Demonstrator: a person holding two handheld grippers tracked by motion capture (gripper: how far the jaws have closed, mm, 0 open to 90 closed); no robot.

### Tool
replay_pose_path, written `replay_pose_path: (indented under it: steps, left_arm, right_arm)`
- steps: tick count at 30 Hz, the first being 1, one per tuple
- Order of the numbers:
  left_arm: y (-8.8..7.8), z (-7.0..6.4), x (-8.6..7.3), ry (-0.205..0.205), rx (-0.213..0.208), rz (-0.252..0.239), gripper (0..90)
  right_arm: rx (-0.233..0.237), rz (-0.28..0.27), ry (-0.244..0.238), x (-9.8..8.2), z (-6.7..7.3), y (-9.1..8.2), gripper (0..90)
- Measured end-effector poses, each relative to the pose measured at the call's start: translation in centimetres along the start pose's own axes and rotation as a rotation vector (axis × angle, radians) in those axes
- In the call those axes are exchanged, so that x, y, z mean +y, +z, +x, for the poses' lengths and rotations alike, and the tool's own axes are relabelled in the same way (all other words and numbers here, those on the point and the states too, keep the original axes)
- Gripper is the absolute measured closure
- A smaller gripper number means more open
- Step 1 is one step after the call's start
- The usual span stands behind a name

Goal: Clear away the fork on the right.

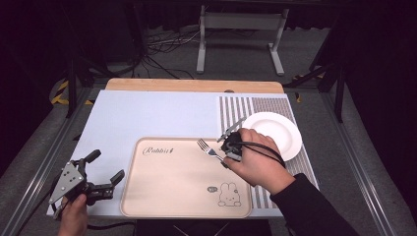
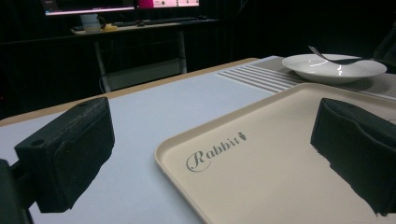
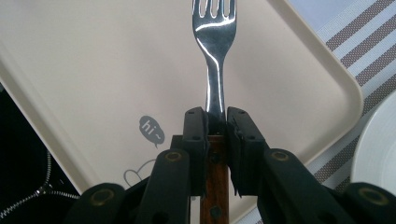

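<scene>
The right hand-held gripper (image 3: 215,122) is clamped on the steel fork with a brown wooden handle (image 3: 214,56) above the far right part of the beige plastic tray (image 1: 167,189), while the left hand-held gripper (image 1: 105,167), jaws apart, holds nothing near the tray's left edge.

A beige tray (image 1: 167,196) printed with "Rabbit" lettering and a small cartoon rabbit lies on a pale blue mat (image 1: 147,113) that covers most of the wooden table (image 1: 192,85). To its right lies a striped placemat (image 1: 236,110) — a white plate (image 1: 275,130) rests on it, near the tray's far right corner. Beyond the table stands a grey metal frame (image 1: 241,29), with dark cables (image 1: 162,51) trailing over the floor.
</scene>
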State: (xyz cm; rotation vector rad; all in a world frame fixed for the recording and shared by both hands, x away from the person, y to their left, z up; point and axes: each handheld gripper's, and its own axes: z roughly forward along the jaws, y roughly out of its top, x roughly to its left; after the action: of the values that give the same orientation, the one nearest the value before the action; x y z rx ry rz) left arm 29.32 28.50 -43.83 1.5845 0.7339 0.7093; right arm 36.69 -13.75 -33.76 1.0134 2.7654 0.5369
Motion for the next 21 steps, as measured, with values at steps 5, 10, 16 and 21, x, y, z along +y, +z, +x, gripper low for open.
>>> replay_pose_path:
  steps: [5,10,16,21]
  left_arm:
    - [0.0,0.0,0.0,-0.001,0.000,0.000,0.2]
    - [0.0,0.0,0.0,0.000,0.000,0.000,0.1]
    - [0.0,0.0,0.0,0.002,0.000,0.000,0.1]
    - [0.0,0.0,0.0,0.002,0.001,-0.003,0.2]
  right_arm:
    - [-0.005,0.008,0.030,0.1,0.3,0.2,78.6]
    - [-0.007,0.007,0.108,0.1,0.2,0.9,78.6]
    - [-0.014,0.010,0.179,0.1,0.1,2.0,78.5]
    - [-0.015,0.017,0.199,0.1,0.1,2.4,78.5]
